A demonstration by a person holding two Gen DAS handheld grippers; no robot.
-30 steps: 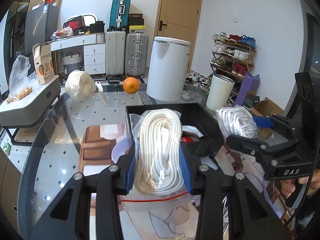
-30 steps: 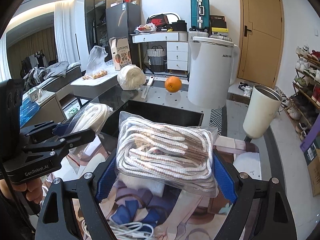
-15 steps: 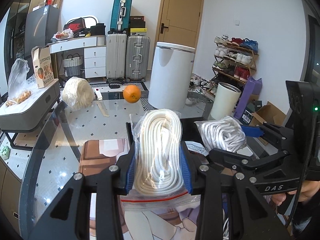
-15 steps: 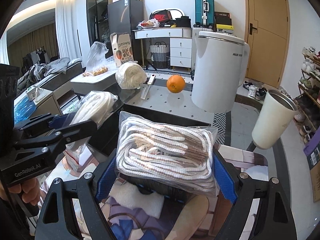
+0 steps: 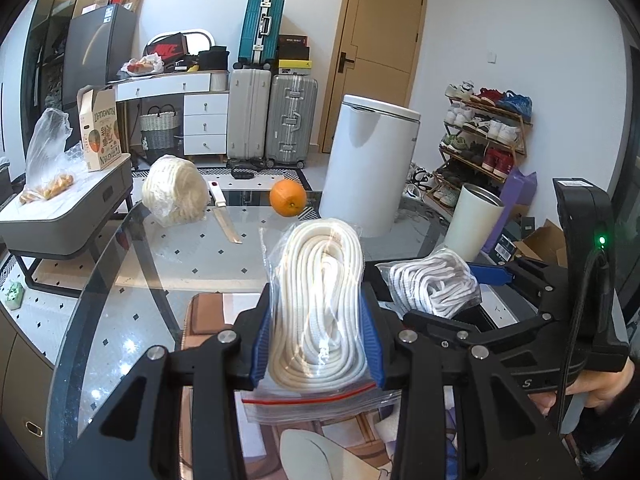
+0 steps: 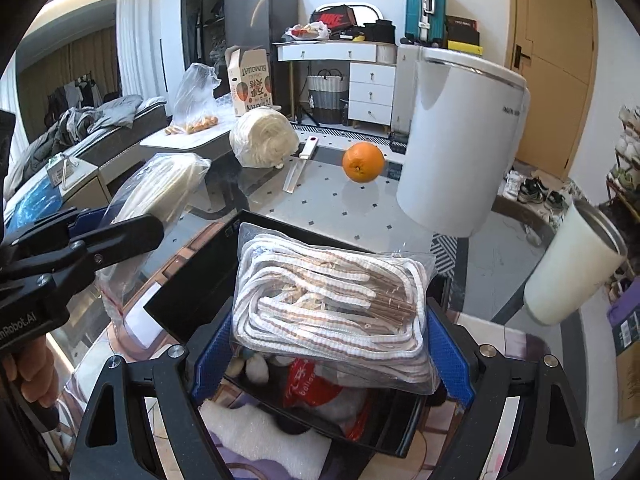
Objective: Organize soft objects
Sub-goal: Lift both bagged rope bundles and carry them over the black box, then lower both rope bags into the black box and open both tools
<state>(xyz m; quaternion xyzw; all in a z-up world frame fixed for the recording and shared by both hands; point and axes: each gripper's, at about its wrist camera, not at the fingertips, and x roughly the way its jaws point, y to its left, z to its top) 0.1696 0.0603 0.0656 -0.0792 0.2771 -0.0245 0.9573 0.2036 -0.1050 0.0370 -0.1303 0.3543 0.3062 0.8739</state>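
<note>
Right gripper [image 6: 328,344], jaws clenched on the striped rope bag [image 6: 332,304], has swung over the black bin [image 6: 192,280], ready to drop; left gripper [image 5: 318,344] grips the white rope bag [image 5: 320,300]

Table far edge: rope bundle [image 6: 264,136] lying left, knife [image 6: 298,168] between, orange [image 6: 363,161] sitting right.
Bin [image 6: 192,280]: sitting under rope bag [image 6: 332,304].

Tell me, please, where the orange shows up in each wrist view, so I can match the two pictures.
Left wrist view: the orange sits on the glass table, above centre, just left of the white bin.
Right wrist view: the orange is above centre, slightly right, again left of the white bin.
Shared landmark: the knife lying left of the orange.
</note>
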